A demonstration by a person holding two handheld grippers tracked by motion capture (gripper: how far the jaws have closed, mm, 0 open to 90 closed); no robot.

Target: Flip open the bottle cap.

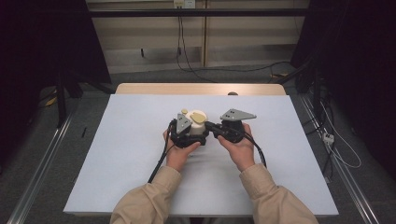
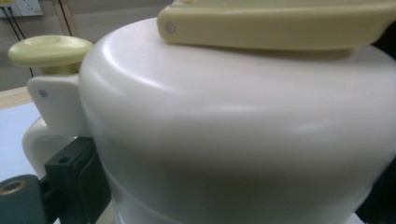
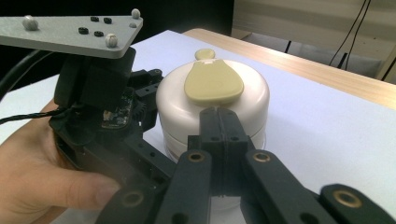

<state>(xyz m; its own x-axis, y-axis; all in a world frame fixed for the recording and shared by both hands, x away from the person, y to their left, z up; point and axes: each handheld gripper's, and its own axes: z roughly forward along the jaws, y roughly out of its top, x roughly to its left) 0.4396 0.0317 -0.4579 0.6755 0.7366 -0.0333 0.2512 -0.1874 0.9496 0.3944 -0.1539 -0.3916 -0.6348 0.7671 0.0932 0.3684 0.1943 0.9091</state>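
Observation:
A round white container (image 1: 195,125) with a beige lid flap (image 3: 213,83) and a small beige knob (image 2: 49,50) stands mid-table on the pale sheet. My left gripper (image 1: 190,135) straddles it, one black finger (image 2: 65,177) beside the container's white handle (image 2: 37,137), the other jaw dark at the far right edge; the container (image 2: 233,140) sits pressed close between them. My right gripper (image 3: 219,119) is shut, jaws together, its tips at the container's near top edge just below the flap.
The pale blue sheet (image 1: 140,163) covers the table, with a bare wooden strip (image 1: 201,88) at the far edge. Cables trail from both grippers toward the person. A hand (image 3: 46,182) holds the left gripper under its grey plate (image 3: 70,30).

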